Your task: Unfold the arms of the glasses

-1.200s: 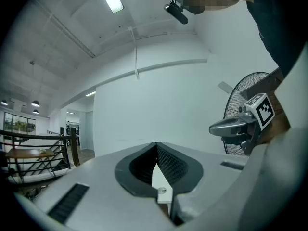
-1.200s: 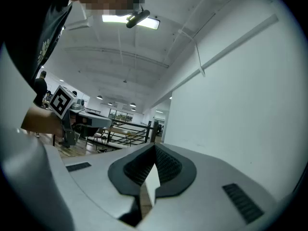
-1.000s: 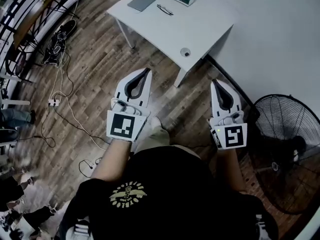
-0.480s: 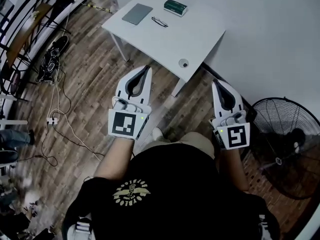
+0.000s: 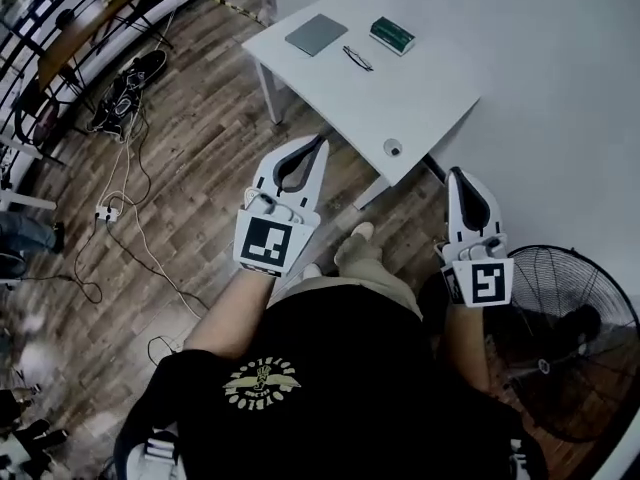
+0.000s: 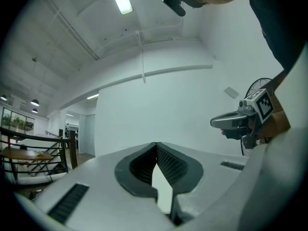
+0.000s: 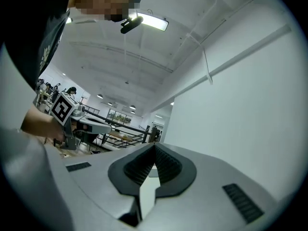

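Wooden floor (image 5: 190, 168) lies under both tools. The white desk (image 5: 430, 88) stands just ahead of their tips. A floor fan (image 5: 570, 353) stands right of the right tool (image 5: 463, 173), whose jaws are together on nothing. The left tool (image 5: 319, 142) is likewise closed and empty. Well ahead of it, on the desk's far part, lie a grey flat pad (image 5: 316, 34), a green box (image 5: 392, 35) and the glasses (image 5: 357, 58), well apart from both tools.

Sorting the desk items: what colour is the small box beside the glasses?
The small rectangular box is dark green; the head view shows it best.
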